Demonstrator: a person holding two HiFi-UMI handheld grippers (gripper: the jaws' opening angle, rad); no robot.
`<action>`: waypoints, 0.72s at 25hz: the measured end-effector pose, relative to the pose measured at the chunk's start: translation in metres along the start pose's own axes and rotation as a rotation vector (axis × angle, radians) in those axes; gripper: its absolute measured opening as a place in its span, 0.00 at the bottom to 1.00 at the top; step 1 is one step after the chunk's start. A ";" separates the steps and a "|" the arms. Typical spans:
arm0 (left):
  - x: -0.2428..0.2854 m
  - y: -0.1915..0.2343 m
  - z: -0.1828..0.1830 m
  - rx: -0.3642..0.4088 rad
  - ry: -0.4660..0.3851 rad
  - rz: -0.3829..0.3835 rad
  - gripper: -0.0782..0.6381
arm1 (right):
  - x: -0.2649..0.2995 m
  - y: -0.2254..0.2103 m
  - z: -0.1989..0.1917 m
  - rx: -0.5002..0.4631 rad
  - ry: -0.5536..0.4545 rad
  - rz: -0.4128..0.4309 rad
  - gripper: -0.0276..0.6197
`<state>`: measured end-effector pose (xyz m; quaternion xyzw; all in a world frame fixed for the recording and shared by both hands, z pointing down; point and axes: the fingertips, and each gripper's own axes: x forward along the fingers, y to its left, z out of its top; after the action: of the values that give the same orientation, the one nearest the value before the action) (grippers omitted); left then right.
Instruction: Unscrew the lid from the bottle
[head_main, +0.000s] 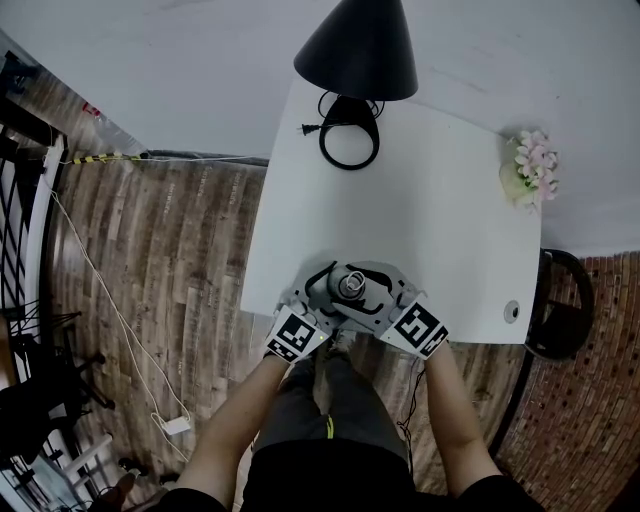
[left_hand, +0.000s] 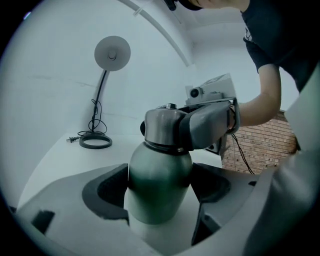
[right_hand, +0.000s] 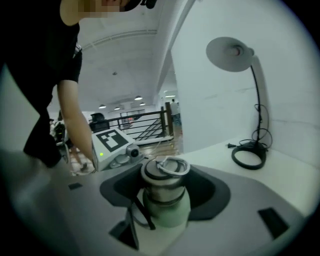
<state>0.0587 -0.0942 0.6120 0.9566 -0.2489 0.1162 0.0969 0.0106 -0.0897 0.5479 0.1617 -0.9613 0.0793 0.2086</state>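
A pale green metal bottle (left_hand: 159, 185) with a steel lid (left_hand: 161, 125) stands near the front edge of the white table (head_main: 440, 210). My left gripper (left_hand: 160, 200) is shut on the bottle's body, its dark pads against both sides. My right gripper (right_hand: 165, 187) comes from the opposite side and is shut on the lid (right_hand: 164, 176), which carries a wire ring on top. In the left gripper view a grey finger (left_hand: 210, 122) of the right gripper wraps the lid. From the head view both grippers (head_main: 330, 292) (head_main: 372, 290) meet around the bottle (head_main: 351, 285).
A black desk lamp (head_main: 358, 45) with its ring base and cord (head_main: 349, 143) stands at the table's far side. A small pot of pink flowers (head_main: 530, 170) sits at the far right corner. A dark chair (head_main: 562, 300) is beside the table's right edge.
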 end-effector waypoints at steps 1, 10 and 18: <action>0.001 0.000 -0.002 0.004 0.010 0.002 0.65 | 0.000 0.000 0.001 -0.024 0.023 0.045 0.45; 0.002 0.000 -0.007 0.039 0.041 -0.001 0.64 | 0.002 0.001 0.004 -0.023 -0.009 0.006 0.45; 0.001 0.000 -0.008 0.038 0.042 0.005 0.64 | -0.003 -0.001 0.007 0.009 -0.053 -0.029 0.45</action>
<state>0.0584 -0.0926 0.6200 0.9551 -0.2469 0.1411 0.0836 0.0112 -0.0913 0.5399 0.1785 -0.9636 0.0764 0.1835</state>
